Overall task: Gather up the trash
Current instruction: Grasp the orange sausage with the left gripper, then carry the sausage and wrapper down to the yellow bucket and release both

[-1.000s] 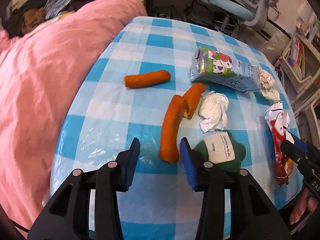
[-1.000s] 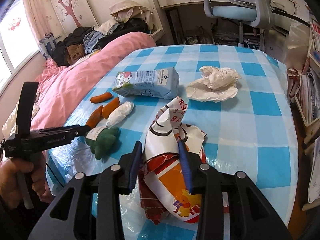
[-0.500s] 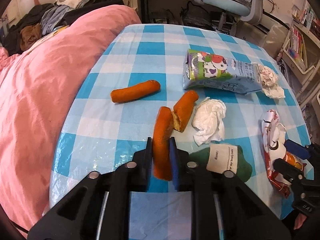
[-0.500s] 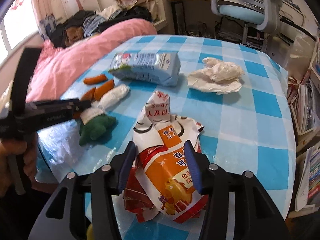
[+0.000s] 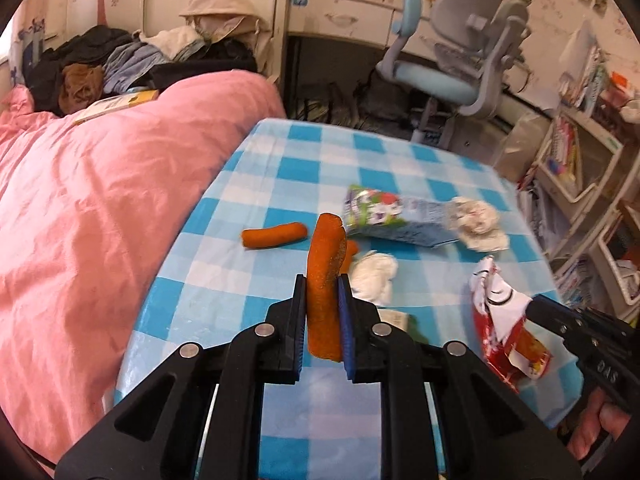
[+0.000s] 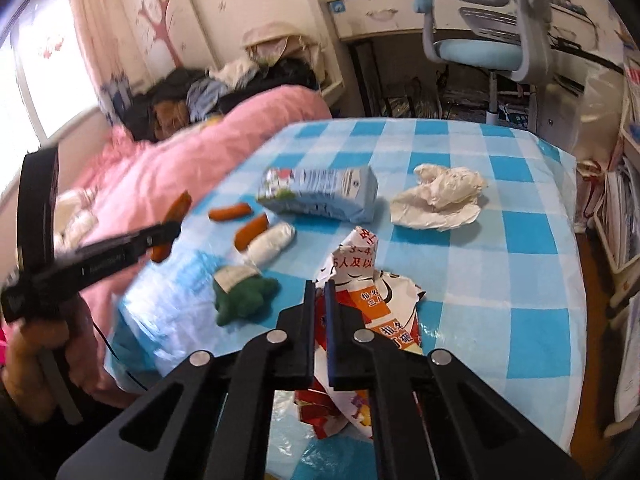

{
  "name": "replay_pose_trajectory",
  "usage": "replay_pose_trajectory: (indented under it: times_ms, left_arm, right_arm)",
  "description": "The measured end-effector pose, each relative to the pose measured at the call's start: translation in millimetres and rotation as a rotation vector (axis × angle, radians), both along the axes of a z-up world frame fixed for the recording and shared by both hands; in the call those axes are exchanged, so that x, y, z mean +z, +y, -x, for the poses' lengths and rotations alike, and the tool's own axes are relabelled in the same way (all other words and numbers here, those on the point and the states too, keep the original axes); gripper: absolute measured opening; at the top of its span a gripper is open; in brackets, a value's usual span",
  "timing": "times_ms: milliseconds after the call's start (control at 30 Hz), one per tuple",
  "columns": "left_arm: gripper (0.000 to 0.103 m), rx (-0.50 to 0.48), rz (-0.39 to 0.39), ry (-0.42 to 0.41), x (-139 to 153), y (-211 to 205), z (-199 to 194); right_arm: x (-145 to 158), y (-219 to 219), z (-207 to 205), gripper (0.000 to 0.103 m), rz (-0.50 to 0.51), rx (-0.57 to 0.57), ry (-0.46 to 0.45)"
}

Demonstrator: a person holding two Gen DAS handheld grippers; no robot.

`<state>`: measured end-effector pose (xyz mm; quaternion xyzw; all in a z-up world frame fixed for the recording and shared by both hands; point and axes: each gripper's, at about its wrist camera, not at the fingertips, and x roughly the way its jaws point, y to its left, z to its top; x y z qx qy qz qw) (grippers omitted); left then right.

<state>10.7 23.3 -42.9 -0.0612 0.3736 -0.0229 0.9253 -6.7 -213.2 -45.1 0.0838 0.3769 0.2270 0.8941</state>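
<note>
My biggest worry is the red-and-white snack wrapper [image 6: 362, 320]: my right gripper [image 6: 319, 292] is clamped on a thin, crinkly fold of it, and slick foil like that could slide out as it rises. Beyond it lie the boxy milk carton [image 6: 320, 194] and crumpled paper [image 6: 438, 196] on the checked table [image 6: 520, 280]. My left gripper [image 5: 322, 284] is clamped on 1 long orange stick [image 5: 324, 280], rough and crumbly-looking, possibly a peel; squeezed low on its length, it could pivot or snap. 2 shorter orange pieces [image 5: 274, 236] sit just past its tip.
</note>
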Motion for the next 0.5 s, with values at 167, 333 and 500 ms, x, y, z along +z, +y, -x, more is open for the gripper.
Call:
replay_pose_trajectory:
  times_ms: [167,333,500]
  left_arm:
    - [0.015,-0.028,0.021,-0.038,9.5,-7.9,17.9]
    - [0.015,-0.059,0.046,-0.075,18.3,-14.9,40.9]
    - [0.015,-0.084,0.057,-0.108,24.9,-21.4,64.9]
  right_arm:
    - [19.2,-9.4,10.8,0.003,-0.091,-0.014,-0.046]
    - [39.3,-15.3,30.0,0.002,-0.169,-0.003,-0.094]
    - [51.7,-18.2,54.3,0.002,-0.219,0.023,-0.121]
